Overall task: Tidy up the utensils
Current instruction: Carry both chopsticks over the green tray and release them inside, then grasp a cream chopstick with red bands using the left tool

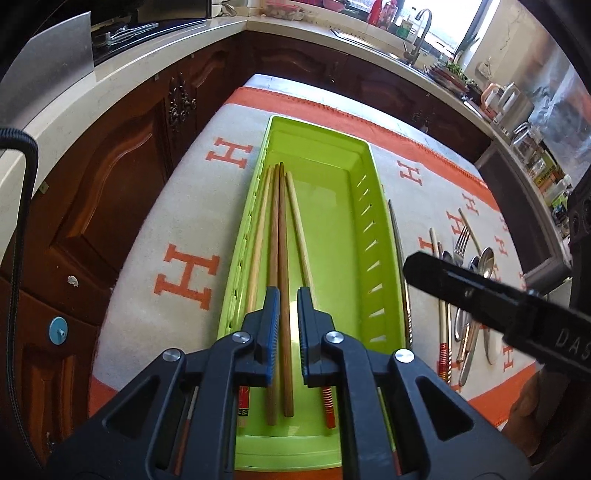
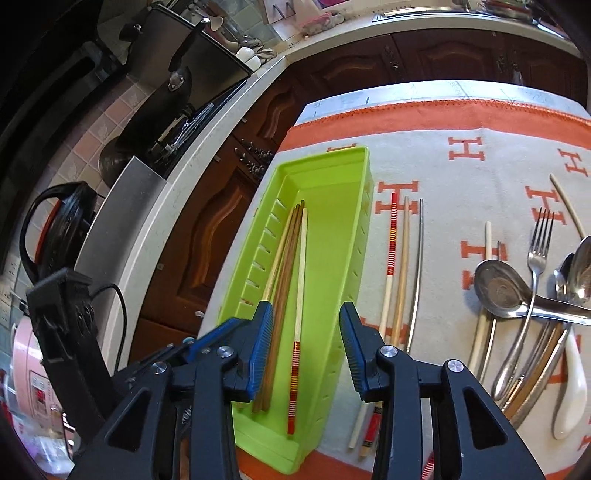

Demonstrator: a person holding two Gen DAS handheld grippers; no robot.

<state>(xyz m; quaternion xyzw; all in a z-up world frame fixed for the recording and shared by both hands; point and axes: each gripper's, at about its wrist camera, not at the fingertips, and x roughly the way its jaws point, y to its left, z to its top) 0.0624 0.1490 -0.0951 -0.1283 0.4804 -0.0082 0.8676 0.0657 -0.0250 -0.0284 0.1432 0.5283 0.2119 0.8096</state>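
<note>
A lime green tray (image 1: 354, 206) (image 2: 332, 173) lies lengthwise on the cloth. Several chopsticks (image 1: 280, 236) (image 2: 284, 266) lie in it along its left side, two dark brown, the others pale. My left gripper (image 1: 288, 295) is open just above the tray's near end, its jaws either side of a dark chopstick, not gripping it. My right gripper (image 2: 306, 314) is open and empty over the tray's near end; one finger (image 1: 461, 280) shows in the left wrist view. More chopsticks (image 2: 400, 266) and a pile of spoons and forks (image 2: 535, 295) (image 1: 465, 288) lie right of the tray.
The cloth (image 1: 184, 236) (image 2: 461, 166) is white and orange with H marks. Dark wooden cabinets (image 1: 110, 184) and a pale countertop (image 2: 177, 177) stand past its far and left edges. A sink tap (image 1: 421, 29) is at the back.
</note>
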